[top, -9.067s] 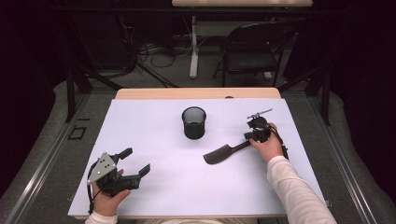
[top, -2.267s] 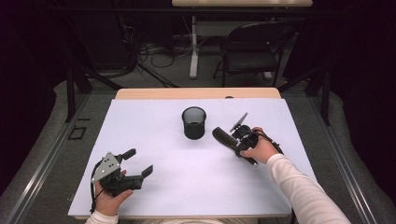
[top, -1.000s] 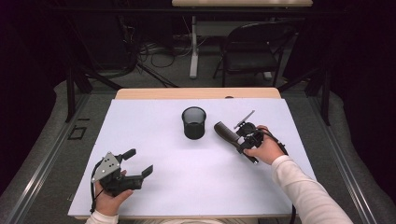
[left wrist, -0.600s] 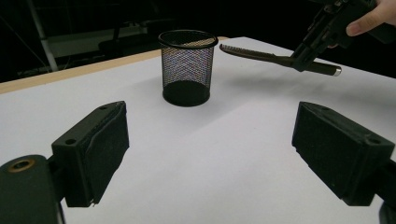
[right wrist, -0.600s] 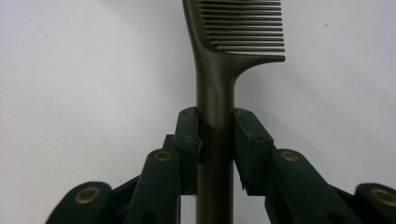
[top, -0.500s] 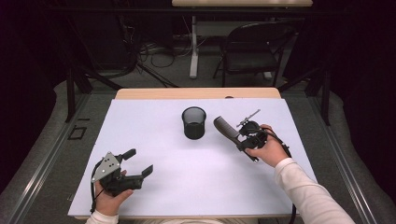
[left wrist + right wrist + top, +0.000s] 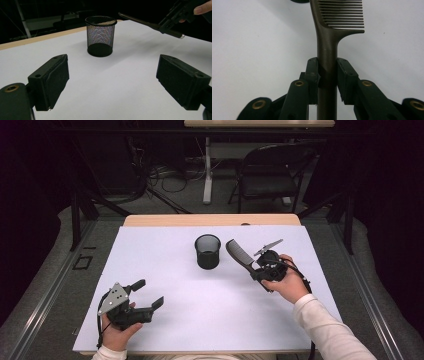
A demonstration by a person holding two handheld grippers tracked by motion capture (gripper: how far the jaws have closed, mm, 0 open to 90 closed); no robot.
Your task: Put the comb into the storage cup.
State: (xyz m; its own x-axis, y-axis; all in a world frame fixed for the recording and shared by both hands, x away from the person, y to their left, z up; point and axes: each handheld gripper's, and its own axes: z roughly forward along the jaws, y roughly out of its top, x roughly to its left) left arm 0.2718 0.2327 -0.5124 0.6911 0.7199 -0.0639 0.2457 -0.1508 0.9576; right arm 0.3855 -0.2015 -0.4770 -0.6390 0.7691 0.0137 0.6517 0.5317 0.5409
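Comb [image 7: 329, 45] clamped in the right hand-held gripper [image 7: 261, 268] hangs beside the empty mesh cup [image 7: 208, 251]; left hand-held gripper [image 7: 145, 296] gapes wide.

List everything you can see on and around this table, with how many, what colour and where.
black wire-mesh pen cup: one, black, upright at the middle of the table, toward its far edge.
dark plastic comb with a long handle: one, dark brown-black, held above the table just right of the cup, handle clamped, teeth end toward the cup.
white table cover: one, white, over the tabletop.
folding chair: one, black, on the floor beyond the table.
left hand-held gripper: one, black, near left of the table, jaws open.
right hand-held gripper: one, black, right of the cup, shut on the comb's handle.
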